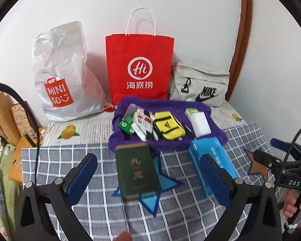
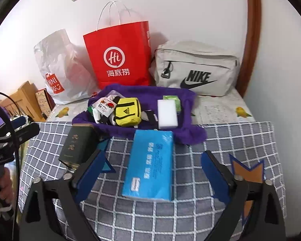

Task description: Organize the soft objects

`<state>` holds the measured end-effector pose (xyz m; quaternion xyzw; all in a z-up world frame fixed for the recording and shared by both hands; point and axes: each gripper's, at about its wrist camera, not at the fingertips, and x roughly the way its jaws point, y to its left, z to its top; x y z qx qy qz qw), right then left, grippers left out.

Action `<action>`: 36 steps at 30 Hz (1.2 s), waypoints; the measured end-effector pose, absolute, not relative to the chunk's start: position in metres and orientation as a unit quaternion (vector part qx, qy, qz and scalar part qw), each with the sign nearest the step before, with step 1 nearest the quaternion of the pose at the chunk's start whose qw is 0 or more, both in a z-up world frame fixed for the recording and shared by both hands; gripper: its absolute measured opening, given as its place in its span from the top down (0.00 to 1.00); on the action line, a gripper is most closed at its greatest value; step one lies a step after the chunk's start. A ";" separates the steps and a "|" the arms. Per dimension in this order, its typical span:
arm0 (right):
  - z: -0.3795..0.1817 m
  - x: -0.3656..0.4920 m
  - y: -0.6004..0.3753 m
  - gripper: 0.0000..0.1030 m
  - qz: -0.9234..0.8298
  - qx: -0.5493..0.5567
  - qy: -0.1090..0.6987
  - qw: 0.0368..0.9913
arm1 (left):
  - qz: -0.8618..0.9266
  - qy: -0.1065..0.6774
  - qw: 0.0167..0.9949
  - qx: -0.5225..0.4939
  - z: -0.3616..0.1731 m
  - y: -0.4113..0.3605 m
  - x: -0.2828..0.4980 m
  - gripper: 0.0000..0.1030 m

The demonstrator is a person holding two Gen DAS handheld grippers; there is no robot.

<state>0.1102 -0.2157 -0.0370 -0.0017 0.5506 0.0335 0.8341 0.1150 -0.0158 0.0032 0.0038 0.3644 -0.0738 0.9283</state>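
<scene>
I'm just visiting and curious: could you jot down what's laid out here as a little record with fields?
Surface: checked grey cloth
Front items: green box, blue tissue pack
Purple cloth: holds yellow pouch, white sponge, socks
Back row: Miniso bag, red paper bag, Nike bag
Left gripper: open, empty
Right gripper: open, empty

Purple towel, yellow pouch, blue tissue pack, dark green box, grey checked cloth, red bag

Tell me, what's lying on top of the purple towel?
On the purple towel lie a yellow pouch, a white sponge, a green packet, a small green box and printed white socks. Whatever sits beneath that pile is covered.
</scene>
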 end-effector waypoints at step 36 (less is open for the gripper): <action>0.015 0.038 -0.212 0.00 0.013 -0.015 0.529 0.848 | -0.036 0.351 0.936 0.009 0.019 -0.017 0.044 0.00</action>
